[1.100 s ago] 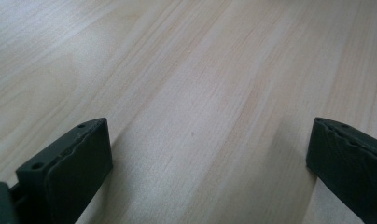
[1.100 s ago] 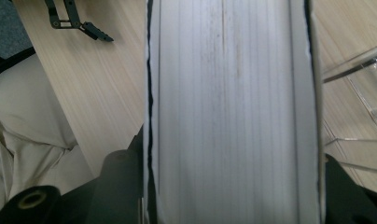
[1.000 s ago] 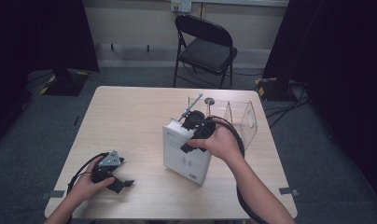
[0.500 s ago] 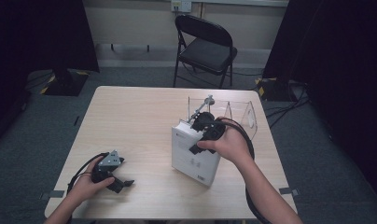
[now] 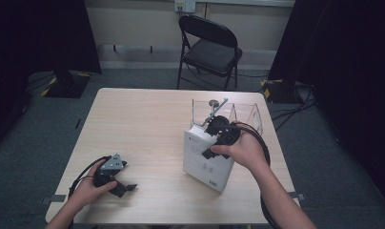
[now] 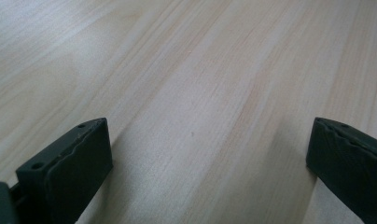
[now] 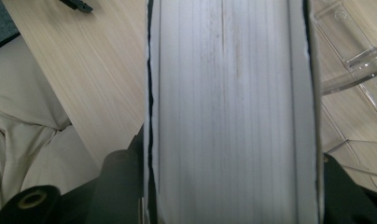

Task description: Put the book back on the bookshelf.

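A thick white book [image 5: 204, 162] stands tilted on the wooden table [image 5: 143, 119], right of centre. My right gripper [image 5: 215, 139] is shut on its upper edge, just in front of a clear acrylic rack [image 5: 243, 112]. In the right gripper view the book's page block [image 7: 231, 93] runs up between the two jaws, which press on both covers, and the rack [image 7: 359, 60] lies to the right. My left gripper [image 5: 124, 188] rests on the table near the front left corner. Its jaws stand wide apart over bare wood [image 6: 210, 158], holding nothing.
A black folding chair [image 5: 209, 47] stands beyond the table's far edge. Dark curtains hang at both sides. Cables lie on the floor to the right, and a cable [image 5: 81, 176] loops from the left gripper along the table's front edge.
My right gripper has carried the book to the right, closer to the clear rack, and the book stands more upright. The left gripper has stayed where it was.
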`<act>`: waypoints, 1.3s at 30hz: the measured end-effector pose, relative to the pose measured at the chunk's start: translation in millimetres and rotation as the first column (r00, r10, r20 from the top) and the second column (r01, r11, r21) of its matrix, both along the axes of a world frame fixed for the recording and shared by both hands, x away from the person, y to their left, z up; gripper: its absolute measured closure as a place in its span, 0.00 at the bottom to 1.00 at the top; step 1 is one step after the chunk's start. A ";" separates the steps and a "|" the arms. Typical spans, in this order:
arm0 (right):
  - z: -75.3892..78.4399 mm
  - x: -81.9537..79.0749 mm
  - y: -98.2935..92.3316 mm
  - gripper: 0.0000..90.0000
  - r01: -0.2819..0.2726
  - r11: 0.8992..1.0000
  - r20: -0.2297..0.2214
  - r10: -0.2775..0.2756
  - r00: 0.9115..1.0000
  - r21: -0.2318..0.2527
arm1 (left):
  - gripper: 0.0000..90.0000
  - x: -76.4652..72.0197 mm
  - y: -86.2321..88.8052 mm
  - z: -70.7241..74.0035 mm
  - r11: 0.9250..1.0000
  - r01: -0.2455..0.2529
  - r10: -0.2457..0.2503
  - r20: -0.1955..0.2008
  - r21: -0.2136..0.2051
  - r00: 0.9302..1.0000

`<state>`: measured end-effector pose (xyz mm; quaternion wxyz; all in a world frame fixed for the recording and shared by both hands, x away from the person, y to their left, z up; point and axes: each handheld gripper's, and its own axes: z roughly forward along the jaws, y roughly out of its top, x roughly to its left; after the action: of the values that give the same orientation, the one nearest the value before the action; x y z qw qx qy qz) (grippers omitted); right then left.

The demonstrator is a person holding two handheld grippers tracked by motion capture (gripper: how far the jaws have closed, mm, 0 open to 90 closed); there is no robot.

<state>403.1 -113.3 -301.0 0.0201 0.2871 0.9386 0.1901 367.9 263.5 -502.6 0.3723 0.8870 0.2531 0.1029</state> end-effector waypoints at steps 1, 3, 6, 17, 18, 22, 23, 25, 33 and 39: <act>-0.1 -0.4 -2.4 0.58 0.006 1.000 0.001 -0.006 1.000 0.000 | 0.00 0.1 0.0 -0.1 1.000 0.001 -0.001 0.000 -0.002 1.000; -0.2 -0.8 -5.5 0.58 0.009 1.000 -0.001 -0.009 1.000 0.004 | 0.00 0.0 0.0 0.0 1.000 0.000 0.000 0.000 0.000 1.000; 0.0 -1.2 -10.6 0.58 0.019 1.000 -0.003 -0.019 1.000 0.008 | 0.00 0.0 0.0 0.0 1.000 0.000 0.000 0.000 0.000 1.000; 2.1 -4.2 -24.6 0.58 0.042 0.999 0.004 -0.042 0.999 0.002 | 0.00 0.0 0.0 0.0 1.000 0.000 0.000 0.000 -0.001 1.000; 2.4 -4.8 -25.3 0.58 0.042 0.999 0.004 -0.042 0.999 0.004 | 0.00 0.0 0.0 0.0 1.000 0.000 0.000 0.000 0.000 1.000; 3.2 -6.1 -29.8 0.58 0.049 0.999 0.007 -0.049 0.999 0.013 | 0.00 0.0 0.0 0.0 1.000 0.000 0.000 0.000 0.000 1.000; 3.5 -6.1 -31.1 0.58 0.051 0.999 0.007 -0.051 0.999 0.013 | 0.00 0.0 0.0 -0.1 1.000 0.000 0.000 0.000 -0.002 1.000; 3.5 -6.0 -33.4 0.58 0.053 0.999 0.005 -0.053 0.999 0.011 | 0.00 0.0 0.0 0.0 1.000 0.000 0.000 0.000 0.000 1.000; 4.5 -8.1 -44.0 0.58 0.079 0.997 0.005 -0.079 0.997 -0.001 | 0.00 0.0 0.0 0.0 1.000 -0.001 0.001 0.000 0.000 1.000; 4.2 -9.4 -51.0 0.58 0.082 0.997 0.002 -0.082 0.997 -0.006 | 0.00 0.0 0.0 0.0 1.000 0.000 0.000 0.000 -0.001 1.000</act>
<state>393.7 -164.3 -296.8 0.0295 0.3254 0.9266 0.1863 367.9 263.5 -502.7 0.3725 0.8869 0.2532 0.1029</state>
